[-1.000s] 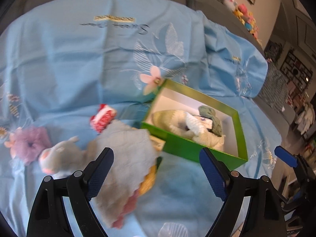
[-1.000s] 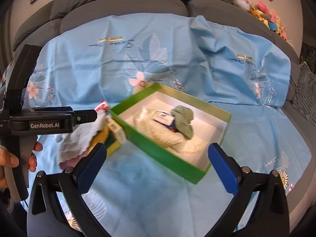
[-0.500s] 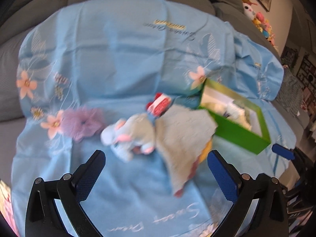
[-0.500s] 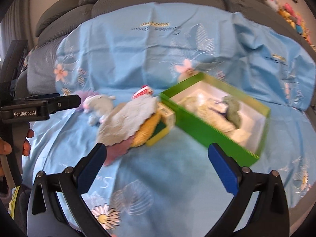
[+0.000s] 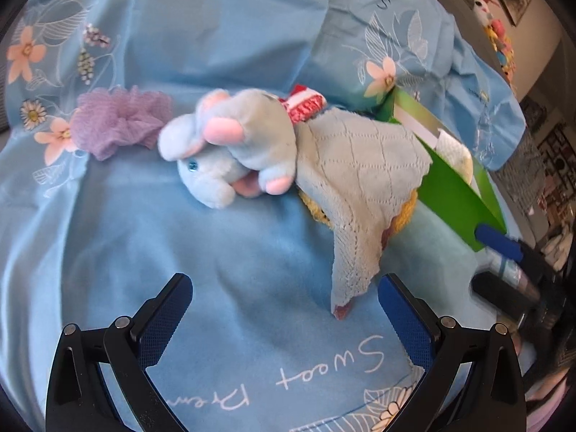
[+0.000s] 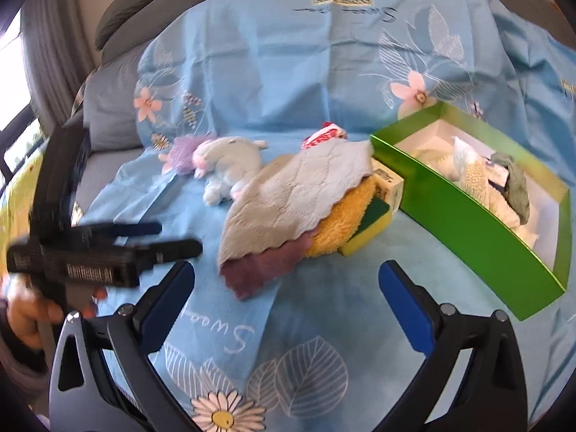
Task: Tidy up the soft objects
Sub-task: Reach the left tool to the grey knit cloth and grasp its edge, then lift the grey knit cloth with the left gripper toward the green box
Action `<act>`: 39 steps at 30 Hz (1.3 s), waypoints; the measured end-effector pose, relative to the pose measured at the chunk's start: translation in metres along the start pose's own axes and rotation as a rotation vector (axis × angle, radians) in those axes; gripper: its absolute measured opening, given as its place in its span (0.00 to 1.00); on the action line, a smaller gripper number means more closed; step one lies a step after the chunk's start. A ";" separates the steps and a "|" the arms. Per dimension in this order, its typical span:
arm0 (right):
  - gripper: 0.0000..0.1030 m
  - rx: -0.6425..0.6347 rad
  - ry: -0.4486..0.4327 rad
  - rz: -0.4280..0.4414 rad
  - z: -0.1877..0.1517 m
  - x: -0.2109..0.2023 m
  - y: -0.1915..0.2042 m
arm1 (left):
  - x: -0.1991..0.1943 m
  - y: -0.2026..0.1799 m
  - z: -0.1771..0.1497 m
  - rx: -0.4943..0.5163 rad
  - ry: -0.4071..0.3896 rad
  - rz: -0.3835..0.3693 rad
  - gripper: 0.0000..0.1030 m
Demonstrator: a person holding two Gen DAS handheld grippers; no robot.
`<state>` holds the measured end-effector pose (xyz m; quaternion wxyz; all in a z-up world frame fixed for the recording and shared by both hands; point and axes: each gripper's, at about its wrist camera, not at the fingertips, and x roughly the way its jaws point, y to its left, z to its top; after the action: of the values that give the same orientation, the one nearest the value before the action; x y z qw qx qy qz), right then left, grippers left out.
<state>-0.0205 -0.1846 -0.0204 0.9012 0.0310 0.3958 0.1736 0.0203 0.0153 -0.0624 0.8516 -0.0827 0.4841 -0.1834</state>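
Observation:
A pale blue plush animal [image 5: 234,151] [image 6: 226,165] lies on the blue sheet beside a purple mesh puff [image 5: 118,122] [image 6: 181,151] and a red-and-white soft piece [image 5: 304,106] [image 6: 324,133]. A grey-blue quilted cloth [image 5: 356,180] [image 6: 295,194] covers a mauve cloth [image 6: 262,266], a yellow cloth [image 6: 338,216] and a green-yellow sponge [image 6: 370,223]. The green box [image 5: 453,194] [image 6: 464,223] holds cream and grey-green soft items. My left gripper [image 5: 284,295] is open above the sheet, short of the plush. My right gripper [image 6: 286,280] is open, near the cloth pile's front.
A small printed carton [image 6: 388,183] leans between the pile and the box. A person's hand [image 6: 32,316] holds the left gripper at the left of the right wrist view. Grey sofa cushions [image 6: 144,10] rise behind the sheet; plush toys [image 5: 498,32] sit far right.
Both grippers swung left and dropped closer to the sheet. The box slid to the right of both views, and the plush and cloth pile now fill the middle. The left jaws spread a little wider.

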 end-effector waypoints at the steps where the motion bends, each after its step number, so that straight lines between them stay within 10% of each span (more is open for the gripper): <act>1: 0.98 0.025 -0.009 0.005 0.003 0.002 -0.006 | 0.003 0.000 0.001 0.006 0.001 -0.005 1.00; 9: 0.79 0.132 -0.026 -0.012 0.033 0.034 -0.033 | 0.023 -0.023 0.013 0.072 -0.008 -0.052 0.98; 25: 0.08 0.076 0.013 -0.027 0.055 0.073 -0.038 | 0.043 -0.031 0.020 0.071 0.030 -0.172 0.09; 39: 0.06 0.003 -0.185 0.067 0.085 -0.011 -0.010 | -0.050 -0.066 0.052 0.170 -0.177 -0.206 0.05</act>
<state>0.0368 -0.1905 0.0435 0.9276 0.0616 0.3098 0.1993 0.0263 -0.0281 0.0259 0.8715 -0.0753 0.3789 -0.3021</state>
